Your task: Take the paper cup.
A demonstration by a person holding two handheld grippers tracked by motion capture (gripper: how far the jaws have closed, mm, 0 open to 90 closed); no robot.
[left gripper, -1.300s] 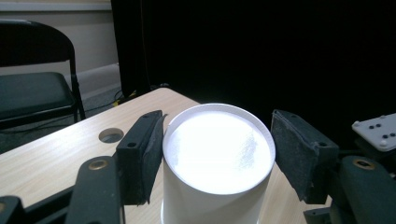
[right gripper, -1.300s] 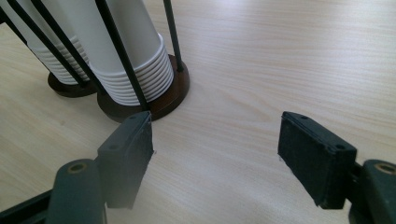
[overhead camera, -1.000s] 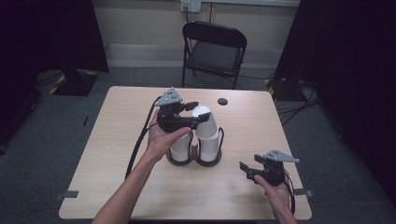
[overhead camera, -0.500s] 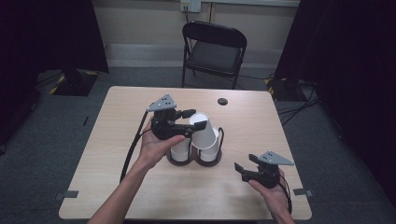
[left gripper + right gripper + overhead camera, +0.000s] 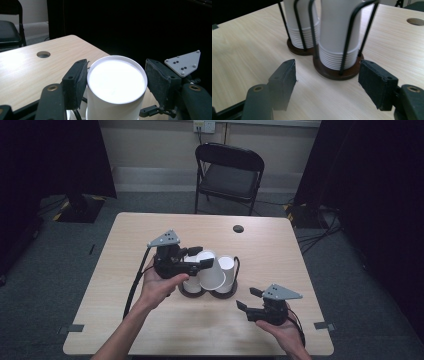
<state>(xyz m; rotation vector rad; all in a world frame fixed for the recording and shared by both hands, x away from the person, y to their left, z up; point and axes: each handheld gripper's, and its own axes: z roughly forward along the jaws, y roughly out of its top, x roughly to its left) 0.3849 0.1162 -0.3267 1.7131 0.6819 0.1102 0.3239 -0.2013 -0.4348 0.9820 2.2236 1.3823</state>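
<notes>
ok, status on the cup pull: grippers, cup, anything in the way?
Left gripper shut on white cup, above the cup holder. Right gripper open, empty, jaws just been closing slightly, facing the holder. Nothing between it and the holder.

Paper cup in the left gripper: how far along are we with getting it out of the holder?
Done: the left gripper is shut on the paper cup, which tilts above the wire cup holder. In hand: lifting it free of the stacks. Left: setting it down; the right gripper is open and empty, its jaws just closing a little.
</notes>
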